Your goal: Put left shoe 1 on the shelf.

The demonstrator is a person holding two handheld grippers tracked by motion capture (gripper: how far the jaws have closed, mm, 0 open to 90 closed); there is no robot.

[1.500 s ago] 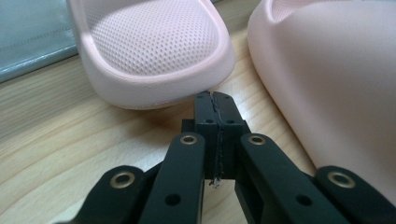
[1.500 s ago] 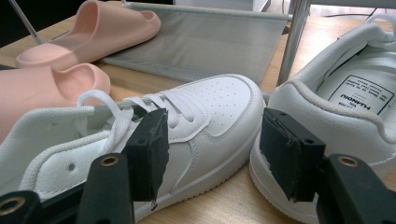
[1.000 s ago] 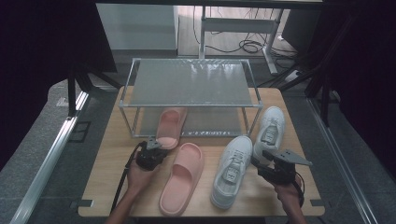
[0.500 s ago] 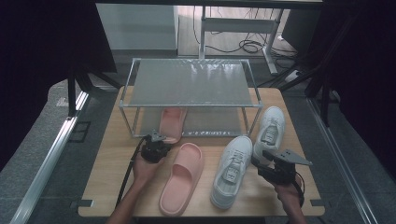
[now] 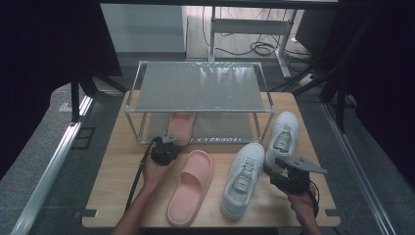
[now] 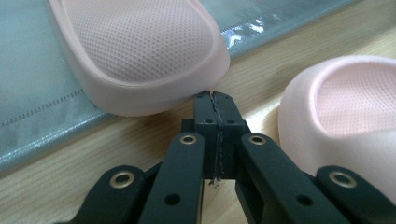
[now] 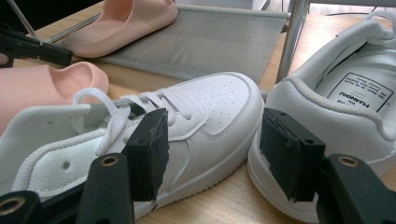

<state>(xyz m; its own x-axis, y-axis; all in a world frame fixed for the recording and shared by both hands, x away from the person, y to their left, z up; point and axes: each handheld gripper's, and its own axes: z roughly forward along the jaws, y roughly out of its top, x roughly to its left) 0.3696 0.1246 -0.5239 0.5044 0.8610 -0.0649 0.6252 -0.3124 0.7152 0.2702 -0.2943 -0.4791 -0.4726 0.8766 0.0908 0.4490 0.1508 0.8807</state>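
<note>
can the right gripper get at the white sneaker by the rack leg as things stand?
Probably yes. The right gripper is open, and the heel of the white lace-up sneaker beside the rack leg sits just ahead of its jaws. Nothing lies between. The second white sneaker lies close alongside, leaving little room on that side.

Worktop [image 5: 117,171]: light wood, carries everything.
Rack [image 5: 195,88]: metal frame, grey mesh shelves, stands at the worktop's far side.
Cables [image 5: 259,48]: lie on the floor beyond.
</note>
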